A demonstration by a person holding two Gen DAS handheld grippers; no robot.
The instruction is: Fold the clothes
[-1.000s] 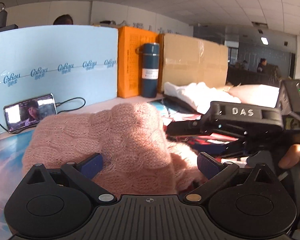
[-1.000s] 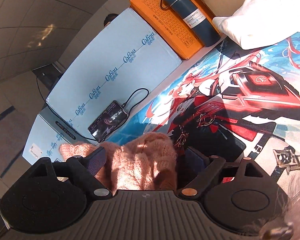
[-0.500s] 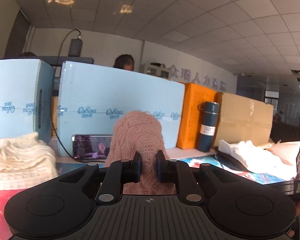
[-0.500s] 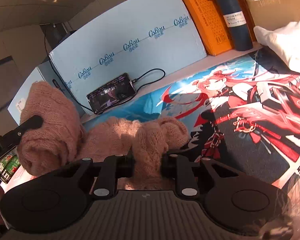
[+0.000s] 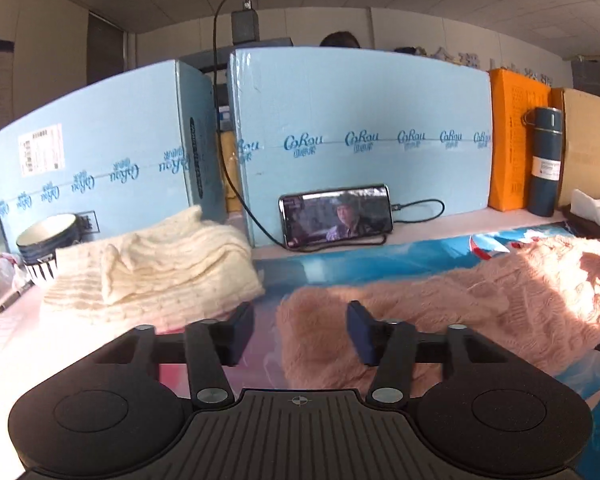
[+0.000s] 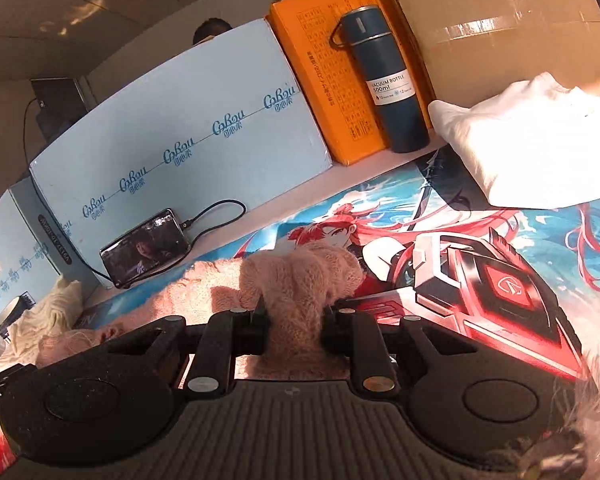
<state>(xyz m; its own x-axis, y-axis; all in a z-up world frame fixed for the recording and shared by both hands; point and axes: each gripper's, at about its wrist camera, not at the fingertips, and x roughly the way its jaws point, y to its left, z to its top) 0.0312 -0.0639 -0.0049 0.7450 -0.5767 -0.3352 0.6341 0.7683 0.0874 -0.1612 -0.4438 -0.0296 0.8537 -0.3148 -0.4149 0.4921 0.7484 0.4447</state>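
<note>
A fuzzy pink knit sweater point(image 5: 460, 296) lies stretched across the printed desk mat point(image 5: 380, 264). My left gripper point(image 5: 300, 330) is open, its jaws apart over the sweater's left end, holding nothing. In the right wrist view my right gripper point(image 6: 294, 330) is shut on a bunched fold of the pink sweater point(image 6: 300, 276), low over the mat point(image 6: 500, 280).
A cream knit garment point(image 5: 152, 276) lies at the left, with a bowl point(image 5: 48, 240) behind it. A phone point(image 5: 336, 214) leans on the blue boxes point(image 5: 360, 128). A dark flask point(image 6: 392, 80), an orange box point(image 6: 320, 80) and folded white cloth point(image 6: 532, 140) stand at the back right.
My left gripper let go of the pink sweater and opened, after lifting it and carrying it left. My right gripper stayed shut on its fold and moved lower.
</note>
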